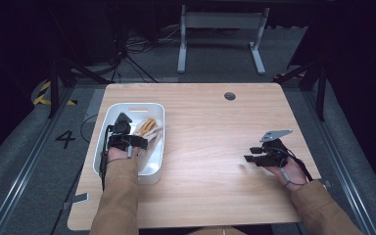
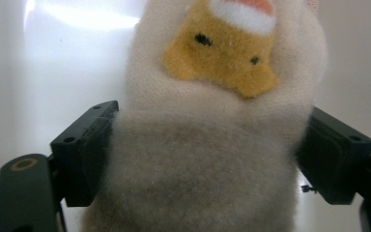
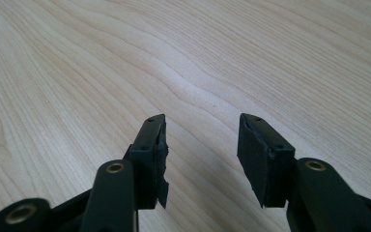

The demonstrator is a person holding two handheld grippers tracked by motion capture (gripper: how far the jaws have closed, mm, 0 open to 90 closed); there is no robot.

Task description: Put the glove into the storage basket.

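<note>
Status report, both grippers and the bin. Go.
Left gripper in the white bin, jaws around a cream sock with a yellow patch. Right gripper open, empty, over bare table. Nothing in the way.

In the left gripper view the cream knitted sock with a yellow patch (image 2: pixel 222 121) runs off the top and bottom edges and covers the jaws' inner faces. From the high view, the white plastic tub (image 1: pixel 152 147) at the bench's left edge has contents too small to identify.
</note>
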